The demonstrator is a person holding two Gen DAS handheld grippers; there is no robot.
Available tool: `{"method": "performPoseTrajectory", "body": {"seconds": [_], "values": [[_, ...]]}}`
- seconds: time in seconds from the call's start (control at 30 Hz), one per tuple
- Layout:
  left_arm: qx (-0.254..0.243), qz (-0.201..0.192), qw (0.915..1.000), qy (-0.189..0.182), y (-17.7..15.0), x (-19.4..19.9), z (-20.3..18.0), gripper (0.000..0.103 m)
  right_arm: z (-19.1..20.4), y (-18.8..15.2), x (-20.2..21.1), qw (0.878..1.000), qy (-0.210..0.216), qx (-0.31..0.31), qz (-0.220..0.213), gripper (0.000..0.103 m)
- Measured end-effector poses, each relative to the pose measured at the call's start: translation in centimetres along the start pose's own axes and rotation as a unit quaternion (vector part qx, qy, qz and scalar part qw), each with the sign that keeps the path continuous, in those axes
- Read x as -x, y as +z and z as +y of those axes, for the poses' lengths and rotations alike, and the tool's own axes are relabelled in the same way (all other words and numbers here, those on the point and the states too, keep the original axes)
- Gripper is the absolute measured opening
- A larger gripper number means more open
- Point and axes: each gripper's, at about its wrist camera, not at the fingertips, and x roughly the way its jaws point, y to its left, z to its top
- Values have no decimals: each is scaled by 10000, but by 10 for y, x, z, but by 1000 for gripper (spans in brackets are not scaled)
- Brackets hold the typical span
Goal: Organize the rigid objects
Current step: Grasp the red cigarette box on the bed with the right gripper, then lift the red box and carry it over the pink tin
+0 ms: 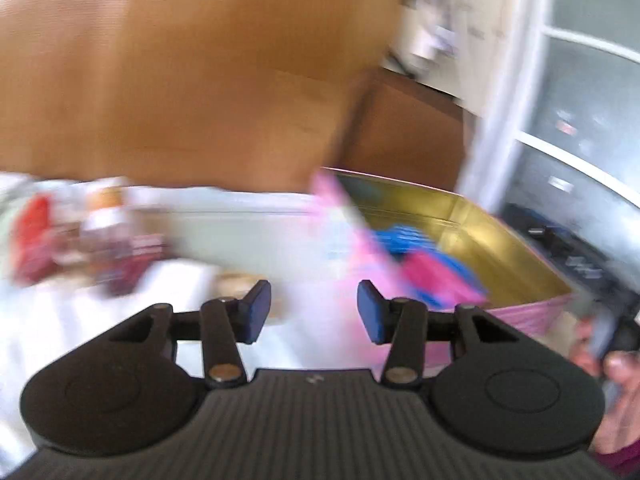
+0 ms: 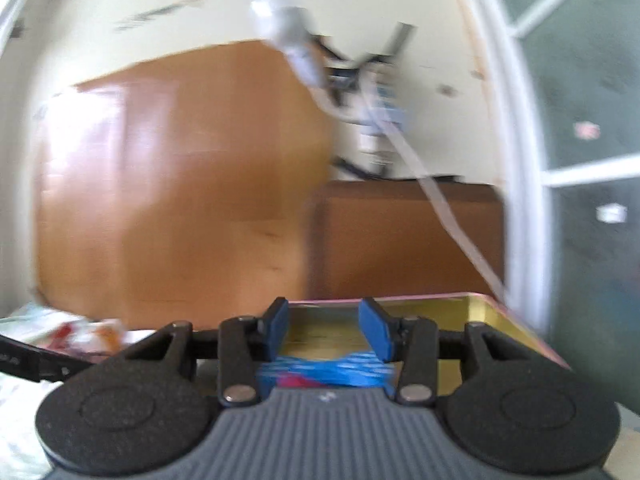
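Both views are blurred by motion. A pink tin box with a gold inside [image 1: 480,240] stands at the right of the left wrist view, holding blue and pink objects [image 1: 432,264]. My left gripper [image 1: 314,312] is open and empty, just left of the box's near corner. In the right wrist view my right gripper [image 2: 324,330] is open and empty above the same box [image 2: 480,312], with the blue object [image 2: 332,372] below its fingers.
Blurred red and white packets [image 1: 80,236] lie at the left on a white surface [image 1: 240,240]. A tall wooden cabinet [image 1: 180,72] and a lower brown one [image 1: 404,128] stand behind. A white window frame [image 2: 512,140] is at the right.
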Motion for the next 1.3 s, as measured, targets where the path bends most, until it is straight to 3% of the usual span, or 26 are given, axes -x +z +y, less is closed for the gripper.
{"method": "performPoseTrajectory", "body": {"seconds": [0.07, 0.13, 0.27, 0.33, 0.43, 0.47, 0.6, 0.8, 0.9, 0.97, 1.0, 1.1, 1.17, 1.23, 1.3], "values": [[103, 12, 9979, 641, -9, 10, 37, 51, 29, 2, -8, 9980, 569, 68, 282, 41], [179, 21, 9896, 1425, -18, 21, 75, 51, 62, 0, -19, 9924, 1048, 253, 596, 41], [573, -209, 9714, 2297, -28, 44, 137, 50, 133, -6, -52, 9698, 2011, 526, 1278, 40], [1334, -509, 9665, 2135, -29, 60, 165, 50, 164, -7, -76, 9551, 2424, 416, 1652, 39], [1988, -847, 9573, 1922, -32, 69, 186, 50, 204, -13, -125, 9198, 2967, -315, 2550, 39], [2077, -883, 9558, 1883, -33, 71, 189, 50, 216, -18, -140, 9120, 2989, -558, 2754, 39], [2256, -1054, 9534, 1701, -35, 76, 194, 51, 242, -37, -187, 8995, 2721, -1233, 3188, 40], [2388, -1091, 9520, 1574, -39, 80, 188, 51, 257, -57, -221, 9062, 2119, -1744, 3217, 48], [2477, -1134, 9496, 1553, -40, 81, 190, 51, 262, -61, -233, 9105, 1930, -1811, 3178, 46], [2516, -1150, 9485, 1545, -40, 82, 191, 51, 262, -63, -234, 9061, 2000, -1866, 3226, 24], [2525, -1165, 9481, 1544, -40, 82, 191, 51, 260, -62, -231, 9030, 2031, -1906, 3272, 24], [2535, -1174, 9478, 1537, -39, 82, 192, 51, 250, -59, -208, 8981, 2207, -1736, 3385, 23], [2492, -1170, 9498, 1489, -38, 81, 192, 52, 234, -57, -183, 8866, 2454, -1651, 3556, 23], [2330, -1140, 9558, 1386, -36, 80, 188, 55, 215, -55, -153, 8809, 2650, -1466, 3637, 23], [2084, -1105, 9636, 1256, -35, 78, 180, 58, 189, -53, -115, 8826, 2727, -1183, 3641, 23]]}}
